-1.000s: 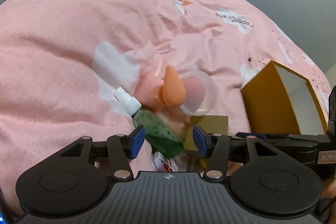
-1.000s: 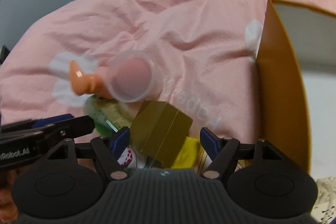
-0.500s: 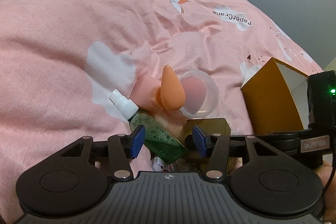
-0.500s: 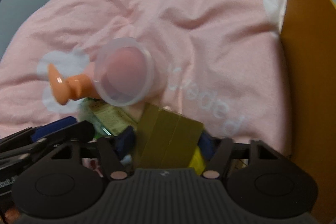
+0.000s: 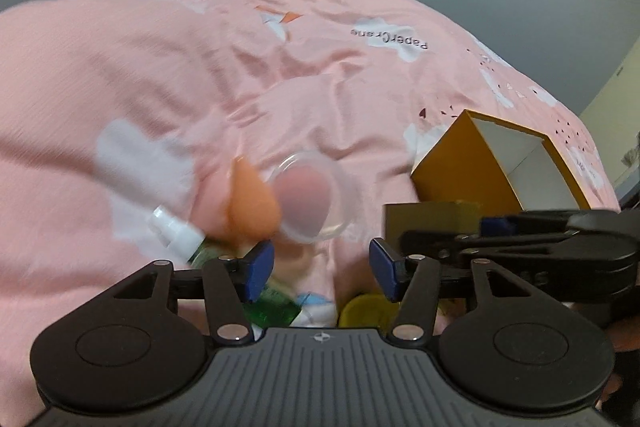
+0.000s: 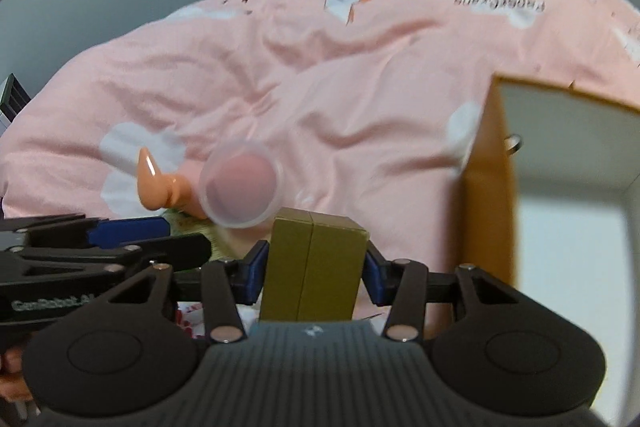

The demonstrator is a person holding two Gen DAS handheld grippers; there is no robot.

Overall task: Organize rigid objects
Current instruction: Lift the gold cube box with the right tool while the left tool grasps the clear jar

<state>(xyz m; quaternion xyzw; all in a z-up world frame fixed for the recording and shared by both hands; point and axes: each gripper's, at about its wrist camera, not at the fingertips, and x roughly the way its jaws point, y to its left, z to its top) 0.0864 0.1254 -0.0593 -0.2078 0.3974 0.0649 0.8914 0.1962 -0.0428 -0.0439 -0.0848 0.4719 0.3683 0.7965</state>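
- Green spray bottle, lying on the pink quilt at the left of the pile with its white cap pointing up-left: a round body on soft bedding, so I judge it may roll or sink when nudged, and a careless pinch would squeeze it out sideways.
- Orange teardrop-shaped toy and the clear round lid rest against each other just beyond the bottle; a bump from either tool would probably scatter them across the folds.
- Left gripper: jaws about halfway apart and opening, nothing pressed between the blue pads. The bottle's body, a small blue-and-white item and a yellow round thing lie below the gap, untouched as far as I can tell.
- Right gripper: jaws narrowing, both pads against the sides of the olive-gold box, which it holds upright clear of the quilt. The grip sits low on the box, so it could tilt or slip on the way.
- Open orange carton stands at the far right, well apart from the pile. Its near wall could catch the box if it comes in low.
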